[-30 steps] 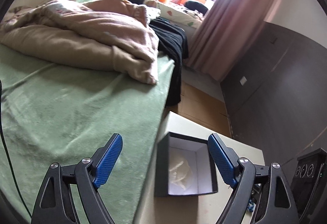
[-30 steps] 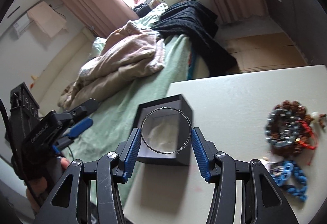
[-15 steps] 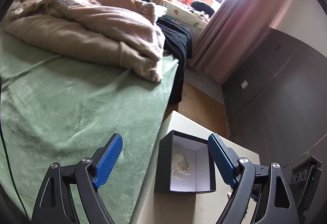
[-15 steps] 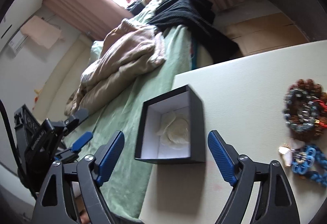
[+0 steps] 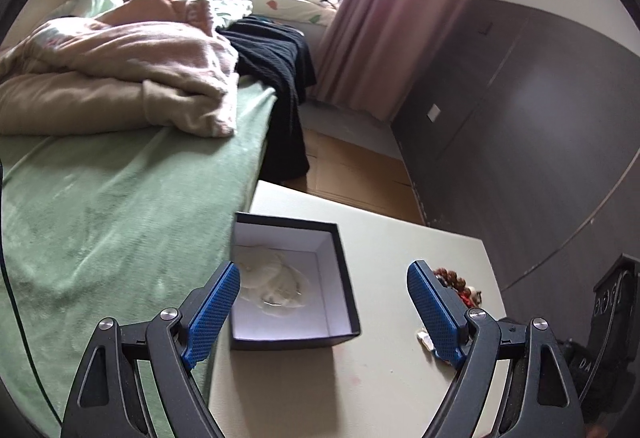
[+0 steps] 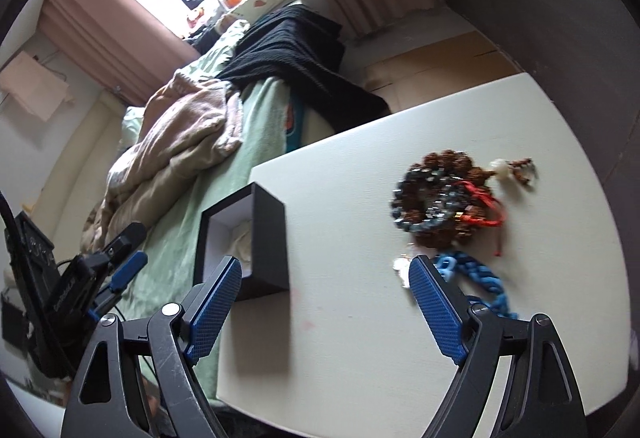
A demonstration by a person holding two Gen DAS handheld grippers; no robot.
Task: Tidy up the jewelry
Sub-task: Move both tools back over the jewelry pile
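A black jewelry box (image 5: 294, 288) with a white lining stands open at the left edge of the white table (image 5: 372, 378). A thin silver bangle (image 5: 280, 300) lies inside it on a cream cushion. My left gripper (image 5: 324, 304) is open and empty, just in front of the box. In the right wrist view the box (image 6: 244, 242) is at left. A pile of beaded bracelets (image 6: 444, 206) and a blue chain bracelet (image 6: 476, 278) lie on the table at right. My right gripper (image 6: 326, 302) is open and empty above the table, between box and bracelets.
A bed with a green sheet (image 5: 104, 222), a beige quilt (image 5: 120, 78) and black clothing (image 5: 276, 66) runs along the table's left side. A dark wardrobe (image 5: 520, 138) stands at right. The left gripper's body (image 6: 72, 278) shows at left in the right wrist view.
My right gripper opened and let go of the silver bangle, which now lies in the box. It then swung right toward the bracelets. My left gripper moved closer to the box.
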